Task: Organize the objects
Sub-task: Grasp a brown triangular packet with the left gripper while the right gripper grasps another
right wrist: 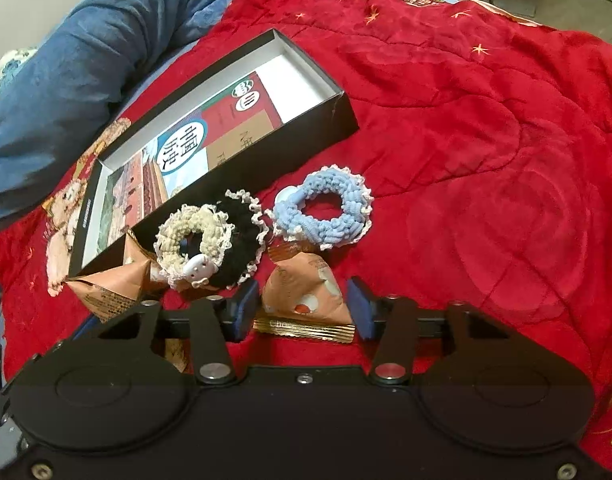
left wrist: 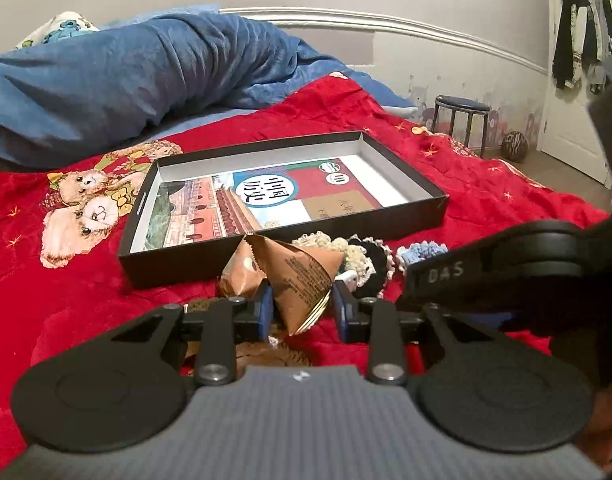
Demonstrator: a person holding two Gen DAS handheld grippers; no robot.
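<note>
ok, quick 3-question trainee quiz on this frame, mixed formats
1. True or false: the black box already holds a scrunchie.
2. Which lies farthest from the box? A) cream scrunchie B) black scrunchie C) blue scrunchie
3. Fill in: between the fingers of the right gripper sits a ____.

Key: 1 false, only a book lies inside. 2 C. 3 snack packet.
</note>
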